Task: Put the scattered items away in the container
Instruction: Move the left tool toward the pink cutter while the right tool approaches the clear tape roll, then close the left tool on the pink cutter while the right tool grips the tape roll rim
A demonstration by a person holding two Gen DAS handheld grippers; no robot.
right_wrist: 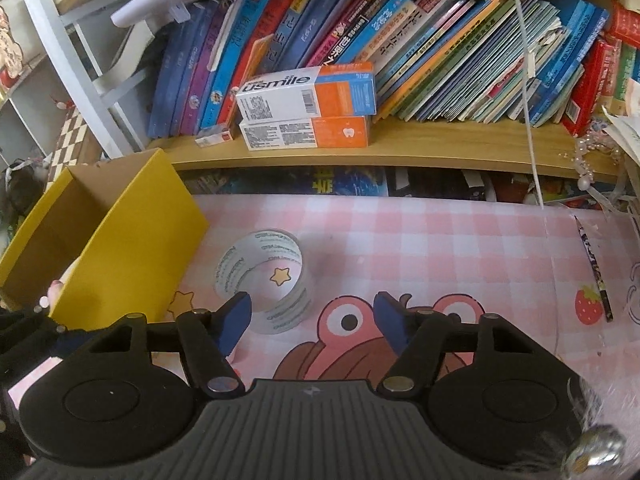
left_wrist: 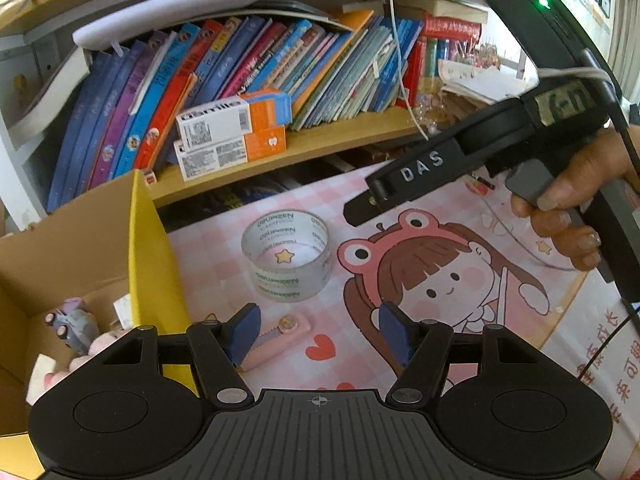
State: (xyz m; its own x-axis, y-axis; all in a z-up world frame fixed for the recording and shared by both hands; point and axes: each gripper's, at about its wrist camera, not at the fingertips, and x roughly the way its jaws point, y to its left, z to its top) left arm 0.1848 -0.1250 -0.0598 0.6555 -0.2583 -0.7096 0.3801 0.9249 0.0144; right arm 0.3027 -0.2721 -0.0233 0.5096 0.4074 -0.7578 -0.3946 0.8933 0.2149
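Observation:
A clear tape roll stands on the pink checked mat, right of the yellow cardboard box. A small pink correction-tape case lies just in front of my open, empty left gripper, near its left fingertip. The box holds small toys. In the right wrist view the tape roll sits just ahead of my open, empty right gripper, by its left fingertip, beside the box. The right gripper body also shows in the left wrist view, above the mat.
A wooden shelf with leaning books and two orange-white boxes runs behind the mat. A pencil lies at the mat's right. A white cable hangs down in front of the shelf.

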